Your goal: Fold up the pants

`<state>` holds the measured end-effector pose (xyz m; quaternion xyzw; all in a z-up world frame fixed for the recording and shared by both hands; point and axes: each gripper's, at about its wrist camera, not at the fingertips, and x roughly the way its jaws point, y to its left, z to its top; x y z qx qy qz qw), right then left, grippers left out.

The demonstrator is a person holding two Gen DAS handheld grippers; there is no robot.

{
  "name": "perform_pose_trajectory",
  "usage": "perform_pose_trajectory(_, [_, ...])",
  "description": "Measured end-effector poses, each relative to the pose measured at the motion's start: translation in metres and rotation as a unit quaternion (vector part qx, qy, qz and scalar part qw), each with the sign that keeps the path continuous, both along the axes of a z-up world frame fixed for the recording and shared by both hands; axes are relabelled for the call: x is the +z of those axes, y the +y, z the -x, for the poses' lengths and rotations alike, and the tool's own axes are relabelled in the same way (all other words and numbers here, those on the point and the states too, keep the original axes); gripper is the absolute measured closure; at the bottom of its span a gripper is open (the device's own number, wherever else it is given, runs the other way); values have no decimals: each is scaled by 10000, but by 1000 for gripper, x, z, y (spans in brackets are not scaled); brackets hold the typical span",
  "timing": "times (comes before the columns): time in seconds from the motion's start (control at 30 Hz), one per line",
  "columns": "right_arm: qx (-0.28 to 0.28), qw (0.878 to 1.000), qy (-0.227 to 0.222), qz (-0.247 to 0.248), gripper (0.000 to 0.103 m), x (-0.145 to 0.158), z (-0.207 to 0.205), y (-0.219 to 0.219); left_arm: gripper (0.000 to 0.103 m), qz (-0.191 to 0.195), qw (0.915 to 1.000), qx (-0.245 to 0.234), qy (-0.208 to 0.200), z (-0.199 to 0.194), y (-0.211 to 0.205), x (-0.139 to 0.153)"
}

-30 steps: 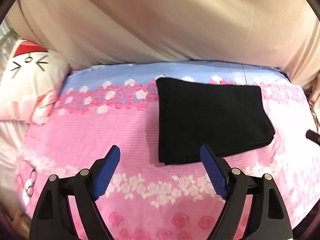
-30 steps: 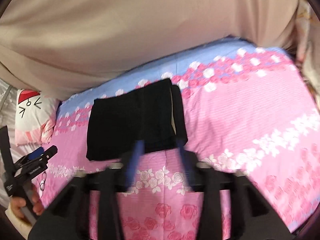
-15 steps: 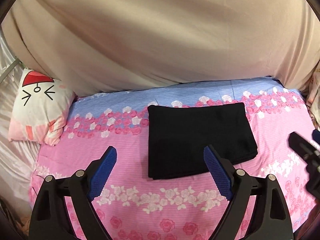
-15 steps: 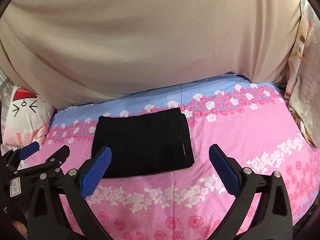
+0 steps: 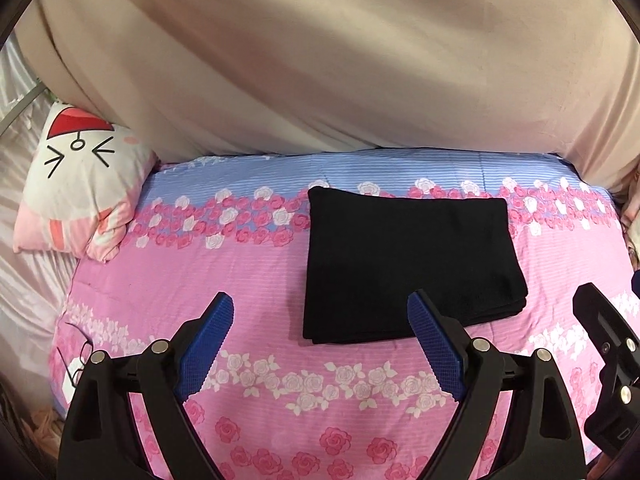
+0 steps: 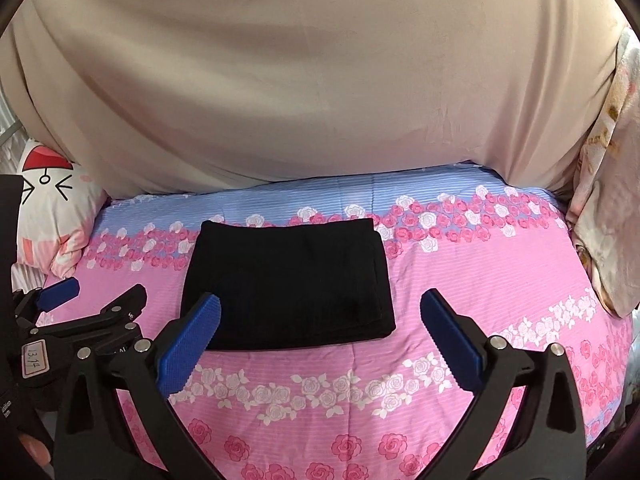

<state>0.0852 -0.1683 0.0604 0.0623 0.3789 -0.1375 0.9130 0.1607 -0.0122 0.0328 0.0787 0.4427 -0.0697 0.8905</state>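
Note:
The black pants (image 5: 408, 264) lie folded into a flat rectangle on the pink floral bedsheet (image 5: 248, 280), also seen in the right wrist view (image 6: 288, 284). My left gripper (image 5: 320, 312) is open and empty, held back from the near edge of the pants. My right gripper (image 6: 320, 312) is open and empty, also short of the pants' near edge. The left gripper shows at the left edge of the right wrist view (image 6: 80, 312). The right gripper shows at the right edge of the left wrist view (image 5: 608, 344).
A white and pink cartoon pillow (image 5: 76, 184) lies at the bed's left end. A beige curtain (image 5: 320, 60) hangs behind the bed. A floral cloth (image 6: 604, 200) hangs at the right. Glasses (image 5: 80, 356) lie near the bed's left front corner.
Both grippers have pulled back and up from the folded pants. The right gripper has opened wide and the view has steadied. The pants have not moved.

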Motion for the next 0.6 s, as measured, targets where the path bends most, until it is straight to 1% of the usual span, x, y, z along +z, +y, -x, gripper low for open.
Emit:
perform_pose_trajectory(0.3, [124, 9996, 145, 183, 5, -3, -3, 19, 16, -28, 10000, 56, 67, 1, 9, -5])
perform_pose_trajectory(0.6, [135, 9993, 287, 190, 5, -8, 0, 31, 16, -20, 9998, 58, 194, 6, 21, -12])
